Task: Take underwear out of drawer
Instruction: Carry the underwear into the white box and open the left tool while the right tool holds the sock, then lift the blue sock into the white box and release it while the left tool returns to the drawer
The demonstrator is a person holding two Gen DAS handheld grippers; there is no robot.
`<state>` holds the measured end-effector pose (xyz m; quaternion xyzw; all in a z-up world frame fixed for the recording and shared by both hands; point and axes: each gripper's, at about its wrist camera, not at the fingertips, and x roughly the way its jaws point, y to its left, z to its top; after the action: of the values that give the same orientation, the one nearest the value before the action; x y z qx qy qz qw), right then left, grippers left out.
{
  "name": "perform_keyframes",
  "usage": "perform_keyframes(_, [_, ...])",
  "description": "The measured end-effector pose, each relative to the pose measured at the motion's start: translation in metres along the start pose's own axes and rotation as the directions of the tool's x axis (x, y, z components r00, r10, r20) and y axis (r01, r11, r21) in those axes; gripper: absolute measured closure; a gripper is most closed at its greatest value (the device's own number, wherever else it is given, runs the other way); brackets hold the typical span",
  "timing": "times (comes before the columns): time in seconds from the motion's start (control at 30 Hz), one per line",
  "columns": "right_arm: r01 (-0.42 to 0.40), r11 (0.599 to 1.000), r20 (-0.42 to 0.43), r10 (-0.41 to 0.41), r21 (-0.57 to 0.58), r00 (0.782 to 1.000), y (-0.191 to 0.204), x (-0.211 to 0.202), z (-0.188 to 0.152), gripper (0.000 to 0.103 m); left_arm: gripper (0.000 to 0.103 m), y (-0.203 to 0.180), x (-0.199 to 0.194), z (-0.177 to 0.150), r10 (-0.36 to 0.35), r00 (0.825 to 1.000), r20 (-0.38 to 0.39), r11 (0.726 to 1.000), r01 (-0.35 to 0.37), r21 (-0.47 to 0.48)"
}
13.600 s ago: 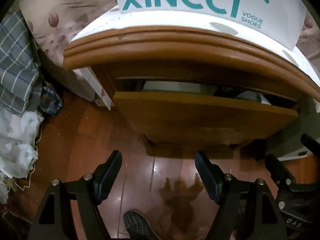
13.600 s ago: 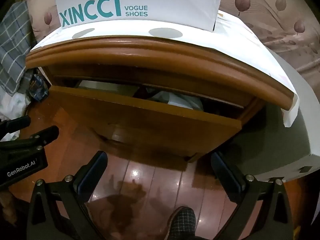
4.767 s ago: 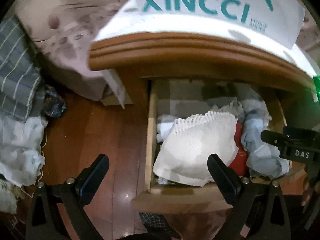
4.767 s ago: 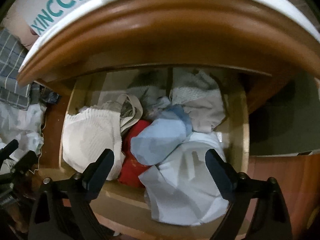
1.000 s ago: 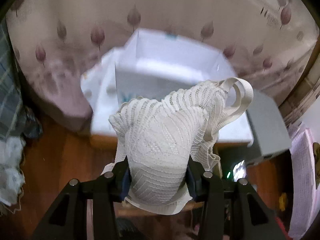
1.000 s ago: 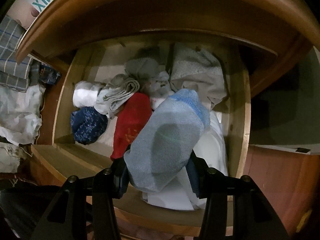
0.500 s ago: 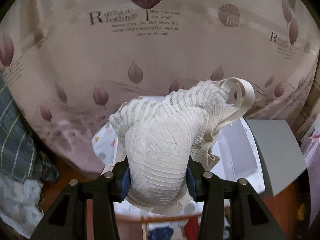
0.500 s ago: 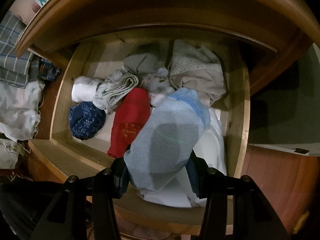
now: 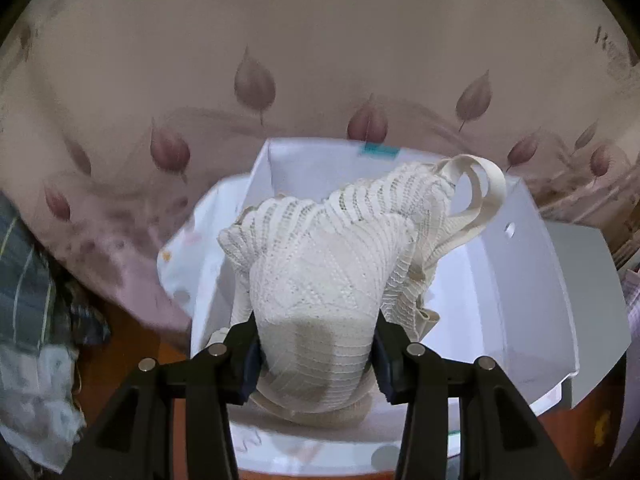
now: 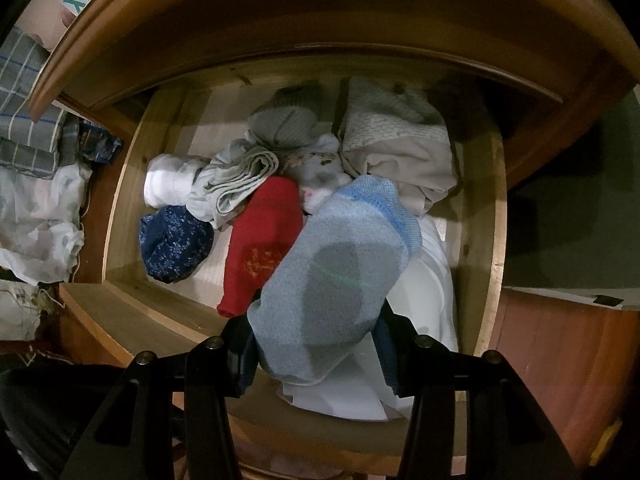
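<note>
My left gripper (image 9: 316,354) is shut on a white lace bra (image 9: 320,276), whose cream straps loop out at the upper right. It hangs over the open white shoe box (image 9: 532,280) on top of the nightstand. My right gripper (image 10: 316,354) is shut on a light blue knit garment (image 10: 336,280), held just above the open wooden drawer (image 10: 486,264). In the drawer lie a red piece (image 10: 264,240), a dark blue speckled piece (image 10: 174,244), grey and white rolled pieces (image 10: 240,176), a beige folded piece (image 10: 400,148) and white cloth (image 10: 428,280).
A bed cover (image 9: 280,60) printed with leaves fills the background behind the box. Plaid and white cloth (image 9: 28,320) lie heaped on the wood floor at the left. A grey box (image 10: 568,200) stands right of the nightstand. The nightstand's curved top edge (image 10: 280,8) overhangs the drawer.
The left gripper has carried the bra forward, and the open white box now lies right under it. The right gripper stays over the drawer, holding the blue garment.
</note>
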<state>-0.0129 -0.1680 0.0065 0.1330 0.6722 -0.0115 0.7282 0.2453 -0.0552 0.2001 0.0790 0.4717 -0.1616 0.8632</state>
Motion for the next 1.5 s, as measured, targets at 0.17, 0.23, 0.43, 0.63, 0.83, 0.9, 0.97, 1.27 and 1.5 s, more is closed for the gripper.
perform_keyframes(0.17, [0.0,1.0,0.001,0.0,-0.001,1.0,0.0,0.0,0.0,0.057,0.057,0.004,-0.001,-0.017,0.015,0.999,-0.03,0.997,-0.018,-0.072])
perform_keyframes(0.23, [0.002,1.0,0.0,-0.002,-0.001,1.0,0.001,0.0,0.0,0.057,0.057,0.006,-0.001,-0.022,0.022,0.998,-0.055,0.994,-0.028,-0.107])
perform_keyframes(0.43, [-0.001,1.0,0.0,0.001,0.001,1.0,0.001,0.0,-0.001,0.057,0.056,0.004,-0.005,-0.024,0.031,0.998,-0.054,0.991,-0.038,-0.131])
perform_keyframes(0.63, [-0.012,1.0,0.005,0.012,0.0,1.0,0.003,-0.001,0.0,0.057,0.042,0.002,-0.008,-0.02,0.042,0.999,-0.029,0.99,-0.046,-0.132])
perform_keyframes(0.83, [-0.018,1.0,0.006,0.018,-0.005,1.0,0.003,0.0,0.001,0.057,0.028,-0.004,-0.017,-0.016,0.03,1.0,-0.002,0.995,-0.03,-0.091])
perform_keyframes(0.9, [-0.02,1.0,0.007,0.02,-0.005,1.0,0.003,0.0,0.001,0.057,0.028,-0.006,-0.019,-0.016,0.029,1.0,-0.007,0.996,-0.029,-0.08])
perform_keyframes(0.97, [-0.02,1.0,0.007,0.02,-0.006,1.0,0.003,0.0,0.001,0.057,0.028,-0.007,-0.024,-0.016,0.031,0.999,0.009,0.997,-0.031,-0.071])
perform_keyframes(1.27, [-0.026,1.0,0.01,0.026,-0.005,1.0,0.003,0.002,0.002,0.057,0.025,-0.002,-0.058,-0.022,0.059,0.996,0.064,0.998,-0.056,-0.041])
perform_keyframes(1.5, [-0.041,0.999,0.06,0.04,0.009,0.997,0.002,-0.006,0.003,0.057,0.025,0.013,-0.085,-0.074,0.088,0.992,0.091,0.996,-0.086,-0.03])
